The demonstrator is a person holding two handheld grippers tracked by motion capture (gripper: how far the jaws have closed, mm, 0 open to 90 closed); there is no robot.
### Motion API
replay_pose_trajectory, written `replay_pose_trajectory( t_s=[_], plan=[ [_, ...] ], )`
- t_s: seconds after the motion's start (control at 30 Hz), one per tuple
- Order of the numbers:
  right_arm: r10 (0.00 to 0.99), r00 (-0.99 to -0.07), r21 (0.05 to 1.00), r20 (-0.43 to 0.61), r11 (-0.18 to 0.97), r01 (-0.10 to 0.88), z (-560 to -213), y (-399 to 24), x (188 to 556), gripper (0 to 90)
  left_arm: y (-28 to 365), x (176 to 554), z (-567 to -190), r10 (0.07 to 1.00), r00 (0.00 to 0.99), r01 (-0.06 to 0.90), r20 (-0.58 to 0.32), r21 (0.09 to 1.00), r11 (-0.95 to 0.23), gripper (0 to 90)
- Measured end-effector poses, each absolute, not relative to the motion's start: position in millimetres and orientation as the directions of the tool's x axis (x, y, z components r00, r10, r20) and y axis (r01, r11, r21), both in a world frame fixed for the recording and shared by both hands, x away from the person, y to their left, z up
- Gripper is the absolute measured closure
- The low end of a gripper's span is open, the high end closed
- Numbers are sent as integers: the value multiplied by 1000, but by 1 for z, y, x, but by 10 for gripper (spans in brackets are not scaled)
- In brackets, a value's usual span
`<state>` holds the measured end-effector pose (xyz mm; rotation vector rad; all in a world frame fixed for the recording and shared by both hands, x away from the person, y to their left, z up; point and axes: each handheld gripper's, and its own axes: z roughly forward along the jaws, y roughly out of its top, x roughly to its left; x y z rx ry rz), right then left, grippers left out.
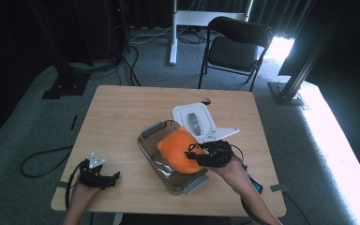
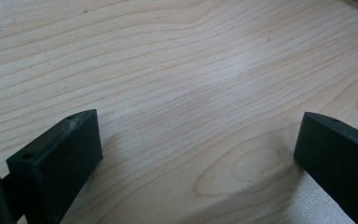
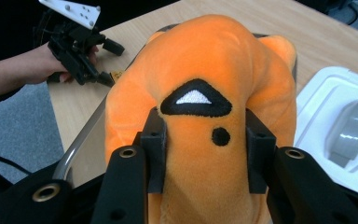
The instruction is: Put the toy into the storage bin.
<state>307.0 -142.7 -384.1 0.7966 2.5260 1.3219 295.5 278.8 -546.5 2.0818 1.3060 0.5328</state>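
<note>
An orange plush toy with a black-and-white stitched triangle and a black dot lies partly inside a clear rectangular container with grey handles at the table's middle. My right gripper is shut on the toy, both jaws pressing into its sides. My left gripper rests near the table's front left edge, its jaws wide open over bare wood with nothing between them. In the right gripper view, that left gripper appears at the upper left, held by a hand.
A white tray with a grey roll in it sits just behind and right of the container. The wooden table has bare room at its left and back. A black folding chair stands beyond the table.
</note>
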Motion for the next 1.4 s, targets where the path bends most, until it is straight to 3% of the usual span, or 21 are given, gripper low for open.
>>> replay_pose_trajectory(
  t_s=[1.4],
  plan=[
    [487, -865, 684, 122, 590, 428, -426, -112, 314, 596, 279, 296, -546, 901, 433, 653, 13, 684, -325, 11]
  ],
)
